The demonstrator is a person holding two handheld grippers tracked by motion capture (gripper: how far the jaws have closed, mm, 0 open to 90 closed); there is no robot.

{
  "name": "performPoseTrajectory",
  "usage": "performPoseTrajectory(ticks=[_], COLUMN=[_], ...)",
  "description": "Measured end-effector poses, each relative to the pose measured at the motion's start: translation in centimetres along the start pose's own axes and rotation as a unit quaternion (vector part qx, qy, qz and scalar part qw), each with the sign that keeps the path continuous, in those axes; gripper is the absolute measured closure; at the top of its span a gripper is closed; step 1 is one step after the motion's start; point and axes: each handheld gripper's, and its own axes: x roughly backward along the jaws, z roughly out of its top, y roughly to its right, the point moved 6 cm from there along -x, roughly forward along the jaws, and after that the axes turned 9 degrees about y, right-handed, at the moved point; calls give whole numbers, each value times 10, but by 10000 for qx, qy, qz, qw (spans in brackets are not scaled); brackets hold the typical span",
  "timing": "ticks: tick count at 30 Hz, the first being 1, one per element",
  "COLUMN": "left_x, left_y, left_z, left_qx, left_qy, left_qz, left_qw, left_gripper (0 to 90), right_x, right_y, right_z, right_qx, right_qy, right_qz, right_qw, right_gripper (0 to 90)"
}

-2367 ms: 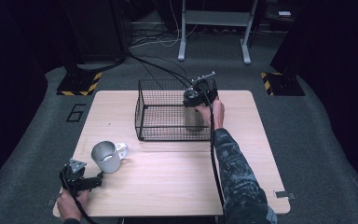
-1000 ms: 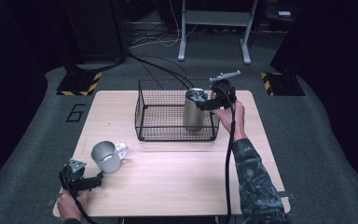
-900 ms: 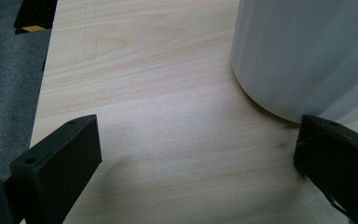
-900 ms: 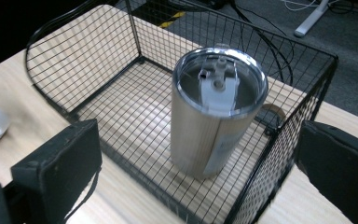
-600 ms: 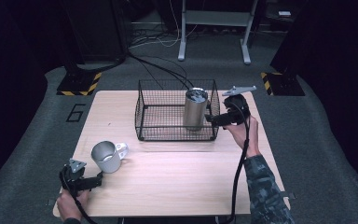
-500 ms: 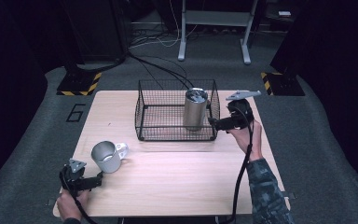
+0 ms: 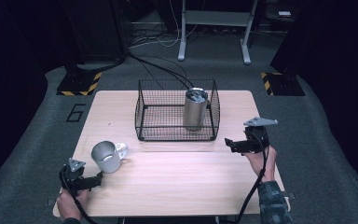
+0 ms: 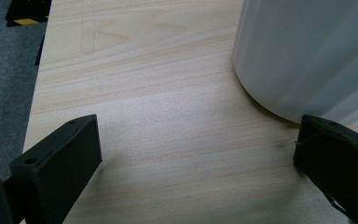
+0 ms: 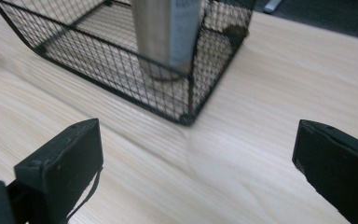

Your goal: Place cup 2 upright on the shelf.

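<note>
Standing in the wire basket, the tumbler is cropped above.

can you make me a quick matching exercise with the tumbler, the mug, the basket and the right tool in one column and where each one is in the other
Things:
1. steel tumbler
2. metal mug
3. wire basket
4. right tool

Places or states:
A. open over bare wood, outside the basket's near right corner
B. at the far middle of the table
C. upright inside the basket, at its right end
D. on the table's near left part, just ahead of the left tool

Pairs: 1-C, 2-D, 3-B, 4-A
</note>
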Motion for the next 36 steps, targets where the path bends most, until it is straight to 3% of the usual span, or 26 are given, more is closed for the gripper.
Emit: performPoseTrajectory(ticks=[5,9,11,15,18,19,23,27,36], left_x=[-2,-2,-2,-2,-1,1,2,6,26], left_y=[-2,-3,-3,-3,-3,-3,-4,-4,2], left_z=[0,0,0,0,-1,-2,-3,-4,6], left_qx=[173,162,163,168,158,131,75,-25,-94], left_qy=[-62,-71,-73,-74,-53,-132,-74,-101,-69], left_qz=[-108,-113,-114,-107,-114,-172,-177,-261,-721], left_qw=[9998,9998,9998,9998,9998,9997,9998,9996,9973], left_gripper=[5,5,5,4,5,5,4,1,0], right_x=[4,1,-2,-14,-18,-19,-18,-20,-20], right_y=[10,17,21,31,38,39,43,44,45], right_z=[-32,-64,-77,-114,-131,-135,-139,-142,-142], right_qx=[41,-4,-75,-305,-424,-446,-268,-243,-247], right_qy=[-104,-272,-298,-630,-675,-679,-606,-540,-551], right_qz=[-279,-424,-486,-579,-612,-639,-648,-623,-686], right_qw=[9995,9987,9983,9959,9949,9946,9957,9963,9958], right_gripper=[18,13,13,0,0,0,0,0,0])
